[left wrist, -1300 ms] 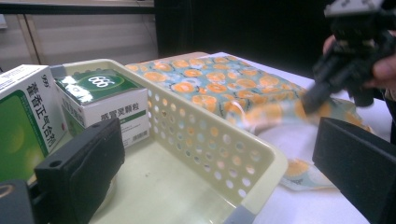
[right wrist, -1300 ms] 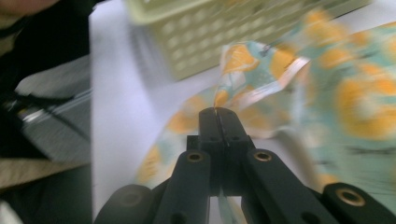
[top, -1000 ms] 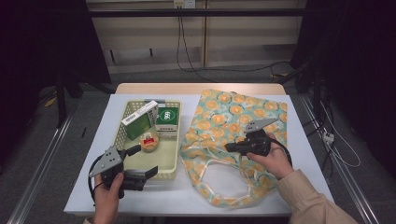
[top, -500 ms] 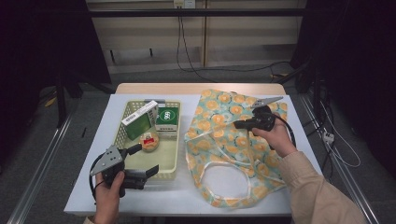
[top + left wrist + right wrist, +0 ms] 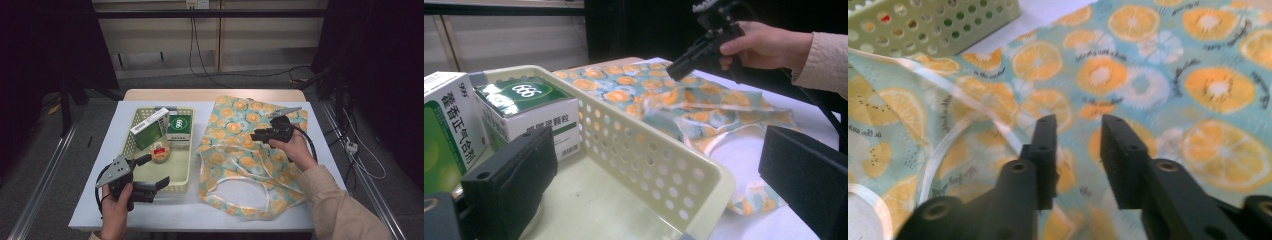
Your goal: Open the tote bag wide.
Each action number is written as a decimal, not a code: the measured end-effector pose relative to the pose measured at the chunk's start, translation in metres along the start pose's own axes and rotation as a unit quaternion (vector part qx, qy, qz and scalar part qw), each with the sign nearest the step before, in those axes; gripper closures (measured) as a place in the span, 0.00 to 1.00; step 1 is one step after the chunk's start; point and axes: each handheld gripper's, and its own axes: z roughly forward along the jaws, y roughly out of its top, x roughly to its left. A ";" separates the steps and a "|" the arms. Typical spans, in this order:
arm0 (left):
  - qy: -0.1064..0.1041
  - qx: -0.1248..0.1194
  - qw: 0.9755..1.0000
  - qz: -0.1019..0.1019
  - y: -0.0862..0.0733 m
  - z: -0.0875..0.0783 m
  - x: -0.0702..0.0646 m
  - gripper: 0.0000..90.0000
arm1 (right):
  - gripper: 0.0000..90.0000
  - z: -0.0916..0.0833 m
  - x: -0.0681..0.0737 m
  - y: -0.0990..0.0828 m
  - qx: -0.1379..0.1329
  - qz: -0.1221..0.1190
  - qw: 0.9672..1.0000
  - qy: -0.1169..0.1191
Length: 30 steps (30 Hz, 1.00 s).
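Lying spread over the right half of the table point(image 5: 100, 210), the orange-print cloth bag point(image 5: 240, 150) reaches from the far edge almost to the near edge, its white handles looped toward the near side. The right gripper point(image 5: 256, 135) hovers over the bag's far part, its jaws having just been opening, parted a little with nothing between them. The left gripper point(image 5: 157, 172), jaws spread wide, straddles the near right corner of the yellow basket point(image 5: 182, 177).

The dark green box point(image 5: 526, 107) in the basket point(image 5: 664, 170) reads "666"; the white-and-green box point(image 5: 446, 125) bears Chinese characters.
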 end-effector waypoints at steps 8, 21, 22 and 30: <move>0.003 -0.001 1.000 -0.002 0.000 -0.001 0.000 0.02 | 0.52 -0.026 0.027 -0.019 -0.004 -0.025 1.000 0.018; 0.003 0.005 1.000 0.005 0.001 0.000 -0.003 0.02 | 0.52 -0.049 0.065 -0.078 0.026 -0.068 0.997 0.001; 0.003 0.004 1.000 0.004 0.001 0.000 -0.003 0.02 | 0.53 -0.052 0.064 -0.080 0.027 -0.066 0.997 0.001; 0.004 0.002 1.000 0.006 0.001 0.000 -0.003 0.02 | 0.51 -0.071 0.060 -0.089 0.007 -0.038 0.999 -0.022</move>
